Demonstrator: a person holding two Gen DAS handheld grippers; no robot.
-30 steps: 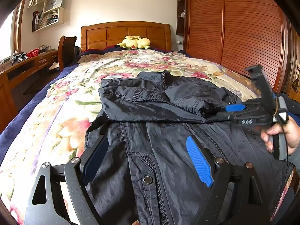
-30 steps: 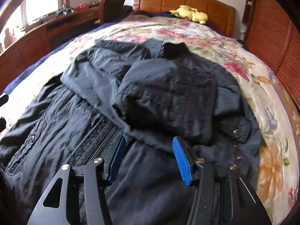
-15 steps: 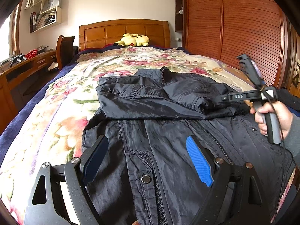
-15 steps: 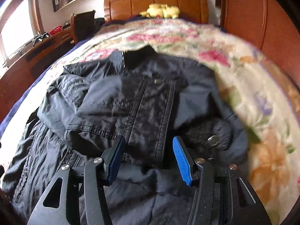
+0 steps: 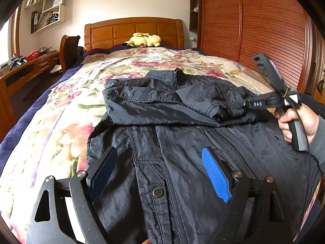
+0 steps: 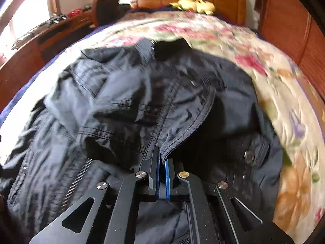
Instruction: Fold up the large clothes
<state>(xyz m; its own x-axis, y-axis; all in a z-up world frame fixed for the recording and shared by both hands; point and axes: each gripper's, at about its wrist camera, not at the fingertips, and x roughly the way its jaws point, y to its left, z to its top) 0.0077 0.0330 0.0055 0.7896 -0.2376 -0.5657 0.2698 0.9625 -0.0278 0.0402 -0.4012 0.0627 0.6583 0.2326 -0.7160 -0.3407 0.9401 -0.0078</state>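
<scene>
Fabric first: my left gripper (image 5: 160, 174) hangs wide open over the jacket (image 5: 182, 142) hem at 6 o'clock, gripping nothing. My right gripper (image 6: 161, 174) is pinched closed on the folded sleeve (image 6: 162, 122) edge. Thin, limp, slick nylon, I judge; stitched seams should hold best. Jacket lies on the bed (image 5: 61, 122), collar toward 12.

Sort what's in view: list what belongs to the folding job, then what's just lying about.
Job:
dark jacket
folded-in sleeve, pinched by right gripper
left gripper, open above the jacket
floral bedspread, the folding surface

Lying about:
yellow plush toy
desk
chair
wall shelf
</scene>
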